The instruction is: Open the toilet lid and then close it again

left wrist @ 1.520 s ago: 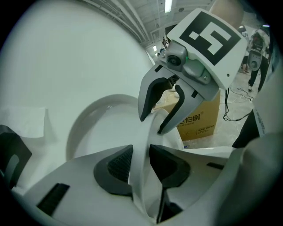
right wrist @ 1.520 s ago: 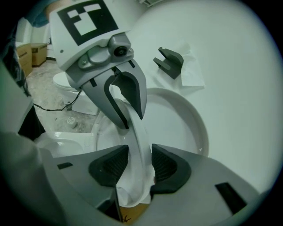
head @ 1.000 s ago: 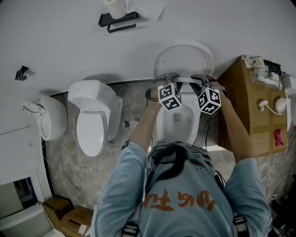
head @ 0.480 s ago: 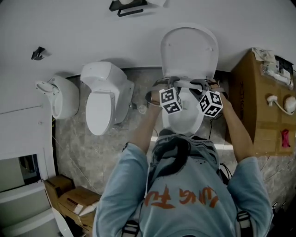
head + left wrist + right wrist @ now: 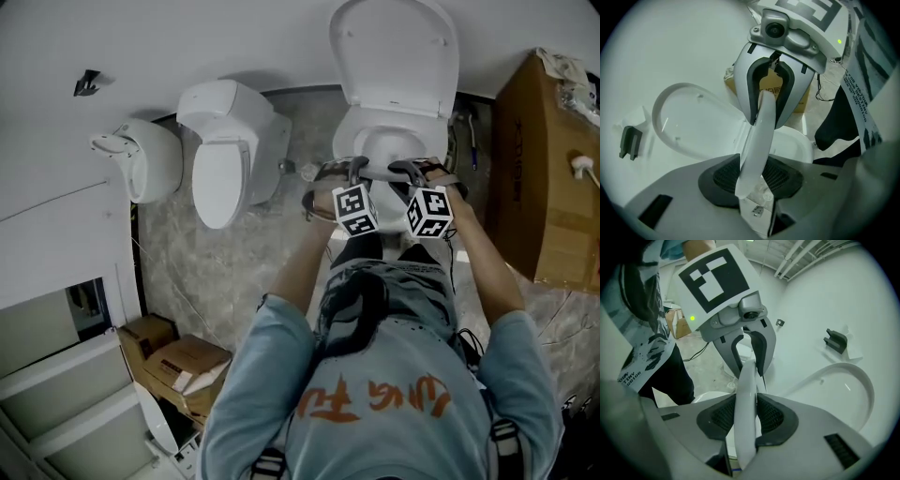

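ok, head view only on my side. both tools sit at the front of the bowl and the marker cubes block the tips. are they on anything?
Observer: Yes. The left gripper view shows a white seat ring edge-on between the left tool's pads. Its jaws have just been opening a little.
Operator: right one?
Observer: Same ring. In the right gripper view it runs between the right tool's pads, which touch it on both sides. Those jaws have also just been opening a little.
Operator: ring against the lid?
Observer: No. The left gripper view shows the lid raised behind the ring, with a gap between them.
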Available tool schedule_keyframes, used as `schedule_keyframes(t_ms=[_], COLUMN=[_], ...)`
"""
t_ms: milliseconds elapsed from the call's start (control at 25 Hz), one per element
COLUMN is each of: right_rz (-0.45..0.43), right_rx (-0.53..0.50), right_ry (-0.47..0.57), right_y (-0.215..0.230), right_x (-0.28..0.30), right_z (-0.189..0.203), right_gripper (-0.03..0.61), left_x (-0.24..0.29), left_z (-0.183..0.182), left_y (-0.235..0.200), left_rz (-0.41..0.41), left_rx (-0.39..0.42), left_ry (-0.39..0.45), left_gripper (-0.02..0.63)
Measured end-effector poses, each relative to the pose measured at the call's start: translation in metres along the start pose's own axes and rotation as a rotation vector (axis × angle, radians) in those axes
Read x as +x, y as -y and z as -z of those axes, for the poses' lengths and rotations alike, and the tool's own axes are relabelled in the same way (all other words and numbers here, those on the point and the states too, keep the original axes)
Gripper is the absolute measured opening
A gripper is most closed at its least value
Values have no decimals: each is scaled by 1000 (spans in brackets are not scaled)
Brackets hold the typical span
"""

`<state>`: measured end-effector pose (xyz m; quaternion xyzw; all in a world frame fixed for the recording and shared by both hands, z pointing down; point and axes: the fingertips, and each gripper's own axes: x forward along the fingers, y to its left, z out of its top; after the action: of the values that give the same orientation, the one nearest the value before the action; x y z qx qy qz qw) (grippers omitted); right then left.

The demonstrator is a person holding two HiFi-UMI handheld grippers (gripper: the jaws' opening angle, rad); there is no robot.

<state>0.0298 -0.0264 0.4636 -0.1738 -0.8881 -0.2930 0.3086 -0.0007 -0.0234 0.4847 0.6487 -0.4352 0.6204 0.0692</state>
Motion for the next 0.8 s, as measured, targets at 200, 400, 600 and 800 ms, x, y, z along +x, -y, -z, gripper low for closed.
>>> schedule_keyframes(t_ms=[200,400,600,800], right_rz=[-68,-104,-130,-145], right_rx=[18,6,23,21], right_ry=[-6,-22,-44,-74], right_y=[-48,-88,-118,-153], right_x=[15,36,60,82], right_z=[11,25,40,58], right_gripper=[157,178,201,216], left_x=[11,28,48,71], left_z=[15,34,48,60], left_y=[49,89,118,158], left_rz=[67,89,102,140], left_rx=[5,22,43,33], left_ry=[-29,-56,-69,-70], left_gripper=[169,187,204,220])
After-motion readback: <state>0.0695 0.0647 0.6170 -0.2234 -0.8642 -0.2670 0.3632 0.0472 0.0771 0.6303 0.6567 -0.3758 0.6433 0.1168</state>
